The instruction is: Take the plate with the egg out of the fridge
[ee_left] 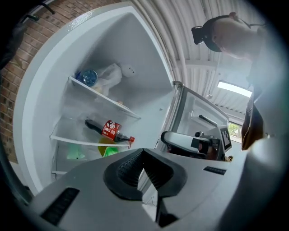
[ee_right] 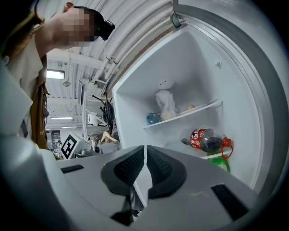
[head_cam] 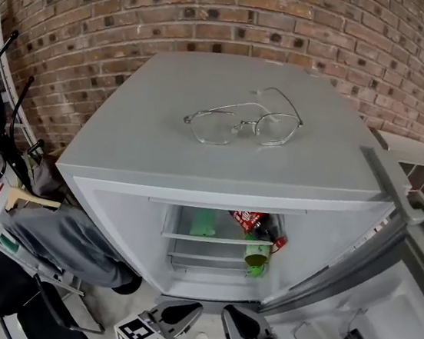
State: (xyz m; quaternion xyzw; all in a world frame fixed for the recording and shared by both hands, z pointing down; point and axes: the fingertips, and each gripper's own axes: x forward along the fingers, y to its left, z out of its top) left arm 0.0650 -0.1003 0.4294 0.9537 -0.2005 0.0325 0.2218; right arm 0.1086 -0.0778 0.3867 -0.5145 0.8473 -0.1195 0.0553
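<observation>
Closest to you, your left gripper [ee_left: 143, 152] has its two ribbed jaws clenched tip to tip with nothing caught between them, and your right gripper [ee_right: 144, 148] is pressed together the same way, also empty. Both sit low and side by side just in front of the open fridge [head_cam: 225, 128], their marker cubes nearest you and their tips turned toward the cabinet. Straight ahead of the tips, on a middle shelf, a dark bottle with a red label and red cap [ee_right: 207, 140] lies on its side, cap end toward your right gripper's side. Just under that bottle, below the shelf, something green [ee_left: 107, 150] shows through. Higher than both grippers and further in, the upper shelf [ee_right: 183, 115] carries a blue round thing [ee_right: 152, 118] at your left gripper's end, a crumpled white bag [ee_right: 166, 103] beside it, and then a small pale rounded thing [ee_right: 191, 107] that looks like the egg; you cannot make out the plate under it from these views. Neither gripper touches that shelf or anything on it. Off to your right gripper's side the fridge door [head_cam: 387, 250] stands swung wide. Up on the flat top of the fridge, well above your grippers, a pair of wire-framed glasses [head_cam: 243, 122] rests, and a brick wall [head_cam: 217, 10] rises behind
</observation>
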